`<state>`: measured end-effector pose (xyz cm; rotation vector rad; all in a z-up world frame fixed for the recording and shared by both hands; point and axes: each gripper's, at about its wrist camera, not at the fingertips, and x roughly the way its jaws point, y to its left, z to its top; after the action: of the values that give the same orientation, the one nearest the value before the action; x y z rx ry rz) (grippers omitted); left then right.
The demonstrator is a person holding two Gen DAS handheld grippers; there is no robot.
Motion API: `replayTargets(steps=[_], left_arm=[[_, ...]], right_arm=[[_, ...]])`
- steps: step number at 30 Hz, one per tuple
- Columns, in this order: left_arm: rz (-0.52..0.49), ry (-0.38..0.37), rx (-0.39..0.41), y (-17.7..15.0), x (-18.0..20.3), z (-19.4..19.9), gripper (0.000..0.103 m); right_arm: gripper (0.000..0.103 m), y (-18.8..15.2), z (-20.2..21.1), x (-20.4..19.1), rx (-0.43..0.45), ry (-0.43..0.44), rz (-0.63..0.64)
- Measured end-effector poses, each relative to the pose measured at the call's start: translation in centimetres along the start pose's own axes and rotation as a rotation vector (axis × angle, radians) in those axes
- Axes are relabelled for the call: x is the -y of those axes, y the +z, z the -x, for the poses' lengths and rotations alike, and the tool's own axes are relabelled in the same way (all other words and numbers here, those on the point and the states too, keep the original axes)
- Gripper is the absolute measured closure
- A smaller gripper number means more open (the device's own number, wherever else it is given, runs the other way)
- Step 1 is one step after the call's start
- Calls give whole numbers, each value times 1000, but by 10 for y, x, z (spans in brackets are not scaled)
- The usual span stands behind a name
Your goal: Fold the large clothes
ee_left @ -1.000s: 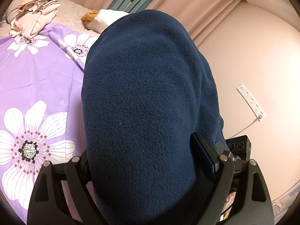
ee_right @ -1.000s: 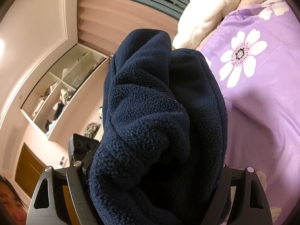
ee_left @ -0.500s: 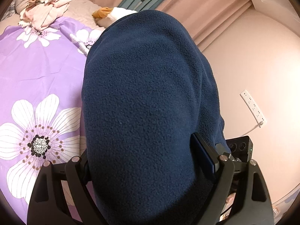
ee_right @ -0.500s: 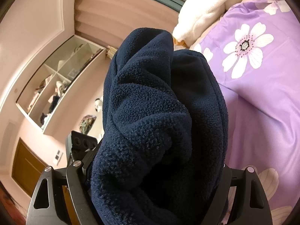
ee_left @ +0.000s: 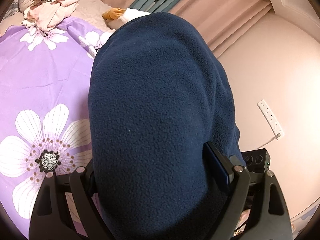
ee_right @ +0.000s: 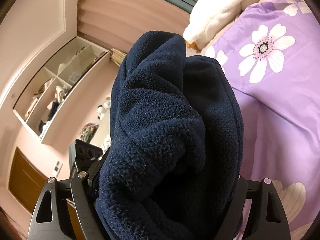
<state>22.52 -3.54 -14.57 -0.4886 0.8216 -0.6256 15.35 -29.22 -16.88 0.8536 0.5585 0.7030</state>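
Note:
A navy fleece garment [ee_left: 156,108] fills the middle of the left wrist view, bunched between the fingers of my left gripper [ee_left: 160,172], which is shut on it. The same navy fleece [ee_right: 170,124] is bunched in my right gripper [ee_right: 166,180], also shut on it. Both grippers hold the cloth lifted above a purple bedsheet with white flowers [ee_left: 40,76]. The fleece hides both sets of fingertips. The right gripper's camera block [ee_left: 256,160] shows close beside the left gripper.
A pile of pink clothes [ee_left: 50,14] lies at the far end of the bed. A white plush toy [ee_right: 220,10] sits by the curtain. A pink wall with a power strip [ee_left: 270,118] is at right. Wall shelves [ee_right: 54,88] hang at left.
Both grippers have moved along the bed with the fleece held. The flower print slid lower and the clothes pile came further into the left view. The grips are unchanged.

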Motion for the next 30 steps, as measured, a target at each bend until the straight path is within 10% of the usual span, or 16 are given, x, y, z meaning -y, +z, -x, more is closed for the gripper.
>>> replayTargets(steps=[18,25,30], left_arm=[[-18,71,7,53,-27,-31,14],[22,175,-76,49,-100,-102,13],[76,100,-68,46,-122,-98,10]], right_arm=[[17,47,-53,3,-57,-147,100],[17,46,-110,70,-134,-278,25],[8,35,-122,100,-146,-231,-30]])
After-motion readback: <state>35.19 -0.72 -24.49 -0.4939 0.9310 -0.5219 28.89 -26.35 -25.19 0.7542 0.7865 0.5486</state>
